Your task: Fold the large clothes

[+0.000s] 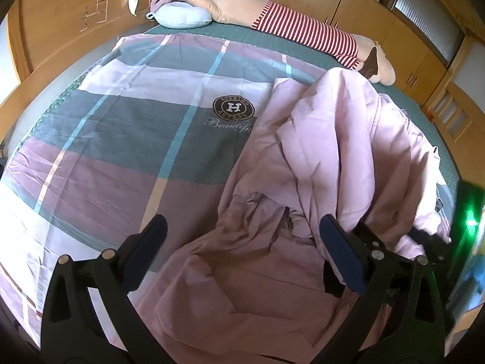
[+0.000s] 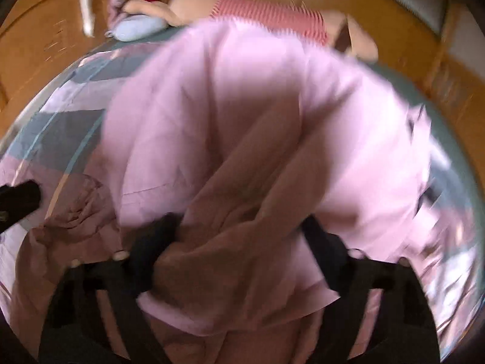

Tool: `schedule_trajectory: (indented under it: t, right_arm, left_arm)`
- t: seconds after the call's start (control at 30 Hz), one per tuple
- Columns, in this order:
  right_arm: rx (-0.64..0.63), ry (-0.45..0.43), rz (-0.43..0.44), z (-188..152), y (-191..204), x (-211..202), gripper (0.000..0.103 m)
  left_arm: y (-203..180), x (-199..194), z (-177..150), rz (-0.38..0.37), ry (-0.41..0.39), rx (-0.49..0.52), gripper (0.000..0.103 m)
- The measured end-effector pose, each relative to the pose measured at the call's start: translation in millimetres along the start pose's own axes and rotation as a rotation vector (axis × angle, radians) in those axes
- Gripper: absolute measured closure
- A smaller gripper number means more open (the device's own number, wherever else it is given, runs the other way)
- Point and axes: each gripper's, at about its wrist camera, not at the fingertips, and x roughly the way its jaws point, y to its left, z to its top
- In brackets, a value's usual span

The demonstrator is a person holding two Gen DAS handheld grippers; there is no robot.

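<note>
A large duvet cover lies on the bed. Its checked pink, grey and white side (image 1: 127,139) with a round "H" logo (image 1: 232,107) is spread flat on the left. Its plain pink underside (image 1: 333,151) is bunched in a raised heap on the right. My left gripper (image 1: 242,236) is open, with loose pink cloth between its fingers and nothing pinched. In the blurred right wrist view the pink cloth (image 2: 242,115) fills the middle. My right gripper (image 2: 242,236) has its fingers wide apart, with a thick fold of pink cloth lying between them. The left gripper's finger (image 2: 18,200) shows at the left edge.
A green mattress cover (image 1: 424,112) shows along the far and right sides. A long plush toy in a red striped shirt (image 1: 306,30) and a pale blue neck pillow (image 1: 182,15) lie at the head of the bed. Wooden wardrobes (image 1: 60,18) surround the bed.
</note>
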Motion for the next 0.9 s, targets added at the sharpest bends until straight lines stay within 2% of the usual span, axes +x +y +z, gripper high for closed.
schedule_trajectory:
  t: [0.1,0.17,0.33,0.47,0.6,0.67,0.73,0.77,0.8,0.87,0.9]
  right_arm:
    - [0.000,0.026,-0.003,-7,-9,4,0.074]
    - [-0.012,0.048,0.024,-11,-13,3,0.081]
    - [-0.076,0.121,0.099,-31,-18,-12,0.085]
    - [-0.141,0.172,0.121,-55,-17,-25,0.090]
    - [-0.165,0.173,0.126,-69,-19,-32,0.091]
    - [-0.157,0.143,0.137,-67,-20,-37,0.089]
    - [-0.159,0.099,0.135,-68,-19,-49,0.082]
    - [-0.165,0.085,0.123,-70,-20,-54,0.071]
    - [-0.171,0.078,0.109,-71,-21,-58,0.056]
    - [-0.163,0.076,0.108,-75,-29,-62,0.044]
    - [-0.134,0.076,0.130,-75,-36,-65,0.044]
  left_arm:
    - [2,1,1,-0.005,0.005,-0.008,0.002]
    - [1,2,1,-0.005,0.008,-0.006,0.002]
    - [-4,3,-1,0.002,0.010,0.016,0.002]
    - [-9,6,-3,0.003,0.014,0.030,0.002]
    - [-19,10,-6,-0.007,0.017,0.061,0.002]
    - [-25,13,-9,-0.021,0.023,0.083,0.002]
    - [-31,15,-11,-0.034,0.021,0.103,0.002]
    - [-35,15,-13,-0.036,0.016,0.116,0.002]
    - [-38,16,-14,-0.034,0.011,0.127,0.002]
    - [-43,16,-16,-0.022,0.009,0.147,0.002]
    - [-45,16,-17,-0.022,0.009,0.156,0.002]
